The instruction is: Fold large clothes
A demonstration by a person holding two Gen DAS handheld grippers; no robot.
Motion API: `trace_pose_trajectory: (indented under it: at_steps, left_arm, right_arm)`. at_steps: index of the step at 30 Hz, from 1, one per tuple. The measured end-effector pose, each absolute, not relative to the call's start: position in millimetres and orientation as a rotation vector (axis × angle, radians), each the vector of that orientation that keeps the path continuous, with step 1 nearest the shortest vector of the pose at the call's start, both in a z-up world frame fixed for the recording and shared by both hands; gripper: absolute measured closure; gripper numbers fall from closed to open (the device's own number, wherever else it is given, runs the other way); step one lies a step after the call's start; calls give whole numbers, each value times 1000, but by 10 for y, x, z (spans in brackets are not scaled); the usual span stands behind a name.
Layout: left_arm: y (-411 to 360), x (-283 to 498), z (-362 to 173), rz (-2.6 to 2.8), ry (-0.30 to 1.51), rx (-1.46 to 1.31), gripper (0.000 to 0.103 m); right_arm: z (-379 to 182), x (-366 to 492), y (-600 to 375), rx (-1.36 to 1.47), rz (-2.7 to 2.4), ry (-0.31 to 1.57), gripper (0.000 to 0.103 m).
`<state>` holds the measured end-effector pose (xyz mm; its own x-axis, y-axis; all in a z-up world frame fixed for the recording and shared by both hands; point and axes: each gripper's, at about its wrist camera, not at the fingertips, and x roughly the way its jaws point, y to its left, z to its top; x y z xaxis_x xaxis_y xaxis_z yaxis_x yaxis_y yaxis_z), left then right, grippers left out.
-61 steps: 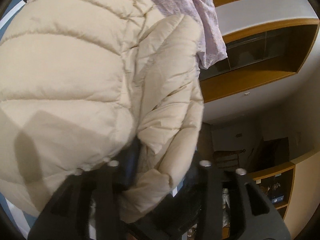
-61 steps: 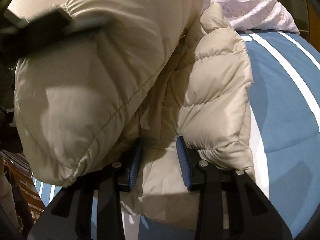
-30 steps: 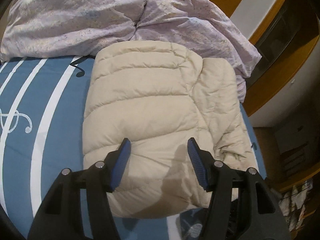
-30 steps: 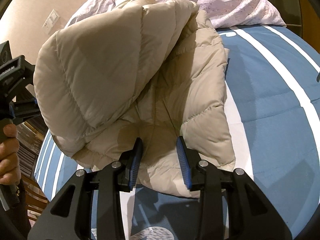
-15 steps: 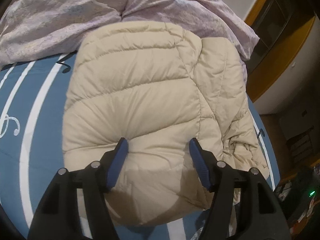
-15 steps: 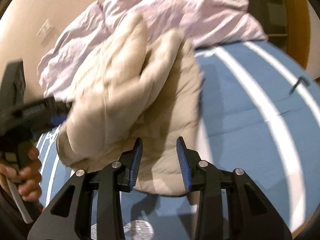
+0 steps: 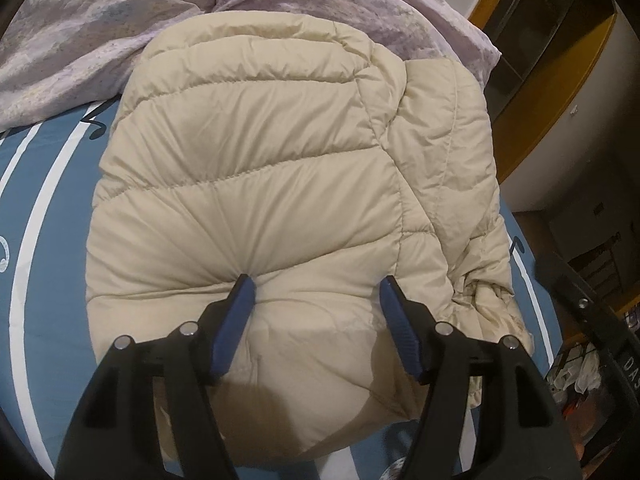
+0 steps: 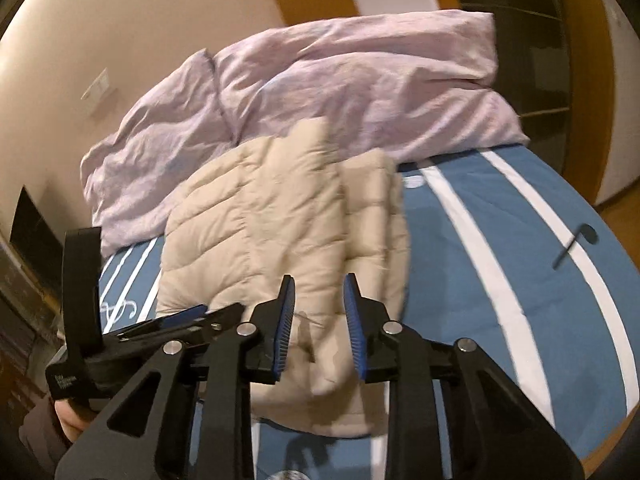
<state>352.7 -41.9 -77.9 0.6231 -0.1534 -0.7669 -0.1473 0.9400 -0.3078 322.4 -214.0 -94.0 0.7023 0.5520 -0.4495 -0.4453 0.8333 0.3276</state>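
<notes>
Where fingers (image 7: 244, 292) dent it, puffy quilted beige jacket (image 7: 280, 184) (folded, rounded).

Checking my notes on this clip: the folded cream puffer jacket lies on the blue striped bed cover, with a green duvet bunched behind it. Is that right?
Not quite: the duvet is pale lilac, not green, as both wrist views show. The rest holds: the folded cream puffer jacket lies on the blue striped bed cover, with the duvet bunched behind it.

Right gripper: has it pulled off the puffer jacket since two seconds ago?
Yes. The right gripper has lifted and backed away from the beige puffer jacket, which lies folded on the blue bedspread. Its jaws are closing on nothing.
</notes>
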Motion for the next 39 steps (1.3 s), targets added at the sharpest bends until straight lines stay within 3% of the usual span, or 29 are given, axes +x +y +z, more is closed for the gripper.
trace_pose_trajectory:
  at_steps: [13,20,28,32,39]
  left_arm:
    - [-355,3427,-772,-92,893,-402,41]
    - [-152,3496,-470,-105,861,-408,42]
    - [108,3845,-183,111,779,-198,42]
    - [139,3993,-348,194,777,-91,36]
    - [49,4116,-698,203,807,-76,36]
  right_arm:
    - [-1508,3620,-1991,174,501,723,86]
    - [-1680,3628,-2081,204,513,733,86]
    - [-1734,3626,-2068,222,519,729,86]
    - [-1722,3633,-2051,220,516,729,86]
    - [-1666,3627,-2004,178,489,729,85]
